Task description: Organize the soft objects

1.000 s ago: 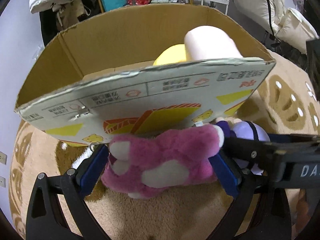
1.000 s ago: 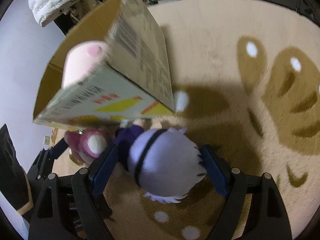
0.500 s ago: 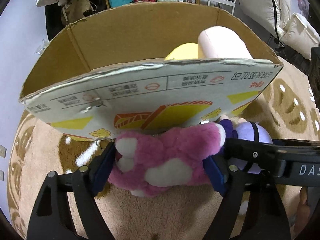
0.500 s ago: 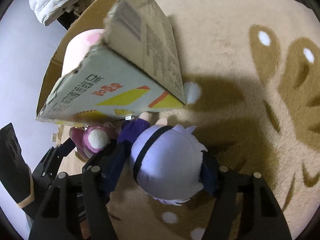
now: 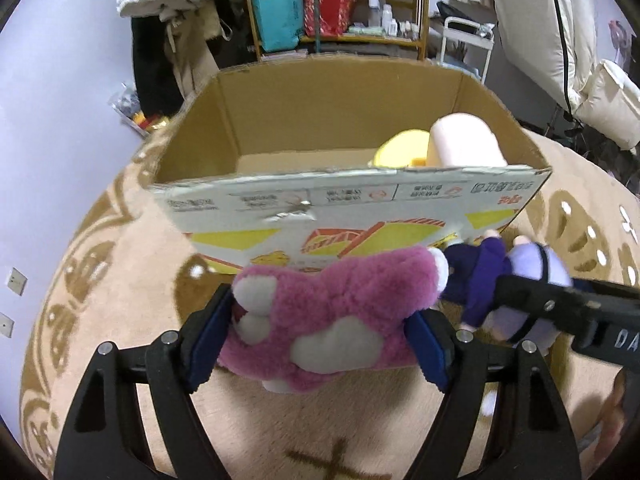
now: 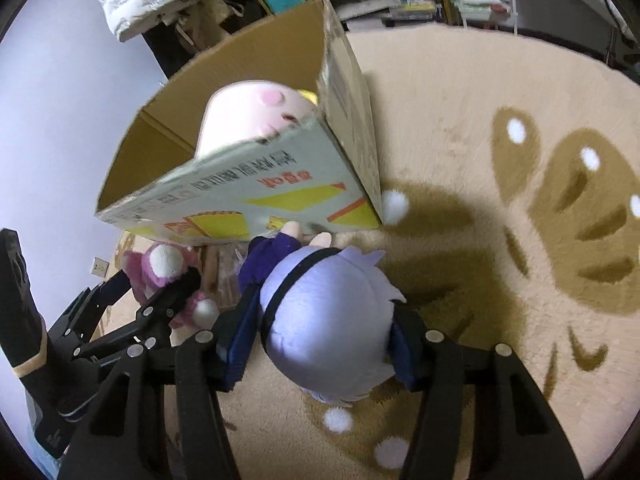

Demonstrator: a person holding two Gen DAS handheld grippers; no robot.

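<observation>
A pink plush bear (image 5: 332, 312) and a lavender-haired doll (image 6: 328, 328) are held before the cardboard box (image 5: 352, 216) — a pale pink, seemingly cylindrical plush (image 6: 248, 120) lies inside.

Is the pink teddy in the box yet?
Not yet. The pink teddy is outside the box, squeezed in the left gripper.

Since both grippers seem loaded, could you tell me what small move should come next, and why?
Probably lift both toys above the cardboard box rim. The left gripper clamps the pink plush bear and the right gripper the lavender-haired doll, both outside and below its near wall; a pale pink plush and a yellow plush already lie inside.
</observation>
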